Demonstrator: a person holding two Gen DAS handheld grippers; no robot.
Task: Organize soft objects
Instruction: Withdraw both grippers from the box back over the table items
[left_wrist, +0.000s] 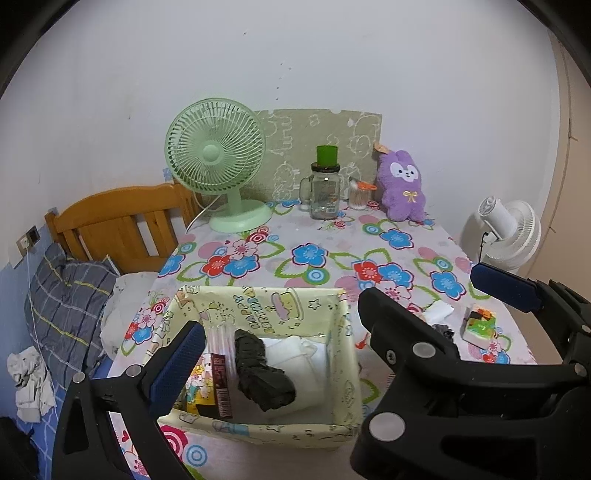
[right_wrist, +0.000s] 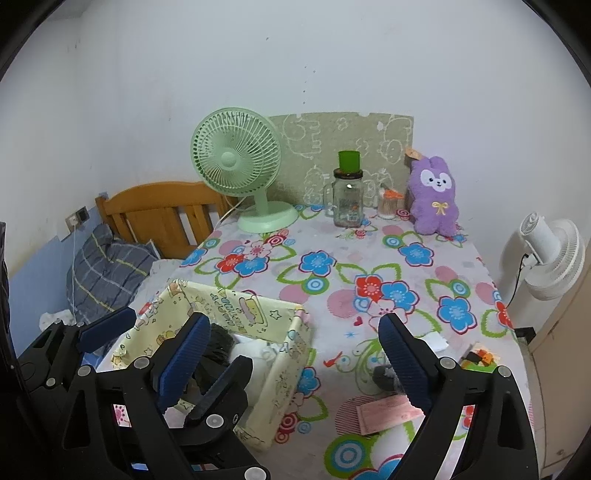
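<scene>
Two fans, one plush, one basket, one jar

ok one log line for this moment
left: open, over box | right: open, empty | box holds dark roll, white cloth | plush at table back

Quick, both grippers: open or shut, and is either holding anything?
Left gripper: open, holding nothing, above the fabric bin.
Right gripper: open, holding nothing, over the table.

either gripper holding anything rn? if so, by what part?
Nothing held. Left gripper is open above the fabric box; right gripper is open over the tablecloth, jaws empty.
</scene>
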